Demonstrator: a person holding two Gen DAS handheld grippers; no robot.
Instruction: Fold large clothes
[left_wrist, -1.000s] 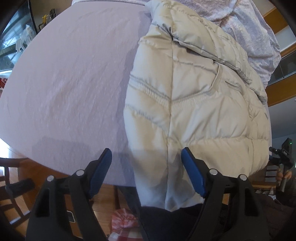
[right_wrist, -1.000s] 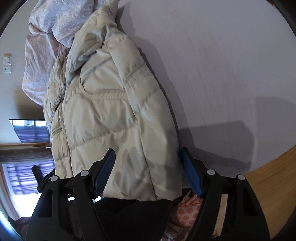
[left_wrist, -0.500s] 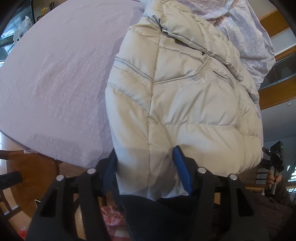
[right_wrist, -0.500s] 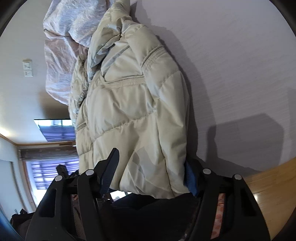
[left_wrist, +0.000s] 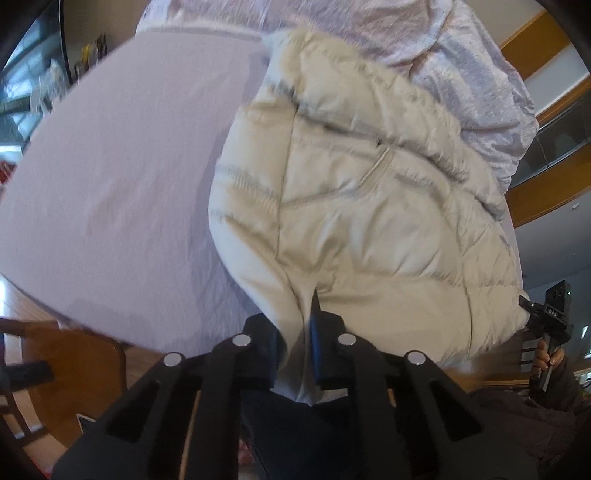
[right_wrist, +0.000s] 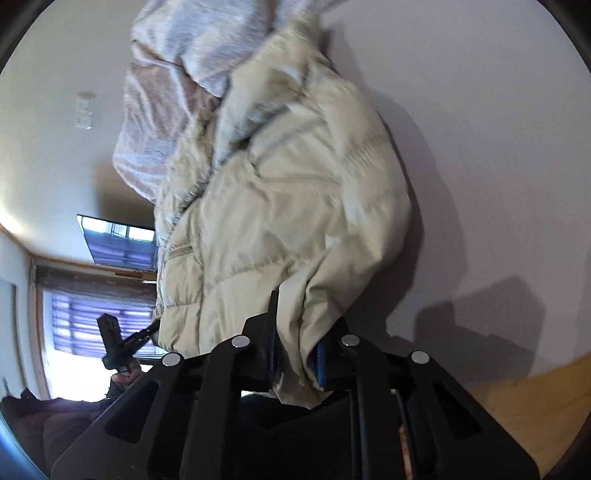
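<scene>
Fingers (left_wrist: 316, 325) of the left gripper (left_wrist: 297, 343) clenched on the hem of the cream puffer jacket (left_wrist: 354, 206); right gripper (right_wrist: 295, 350) likewise pinched on a bunched hem corner, cloth spilling out below its pads. Jacket lies on the lilac-covered table (left_wrist: 110, 177), reaching away from both grips, its hem lifted at the near table edge. Crumpled pale floral cloth (left_wrist: 461, 66) touches the jacket's far collar end.
</scene>
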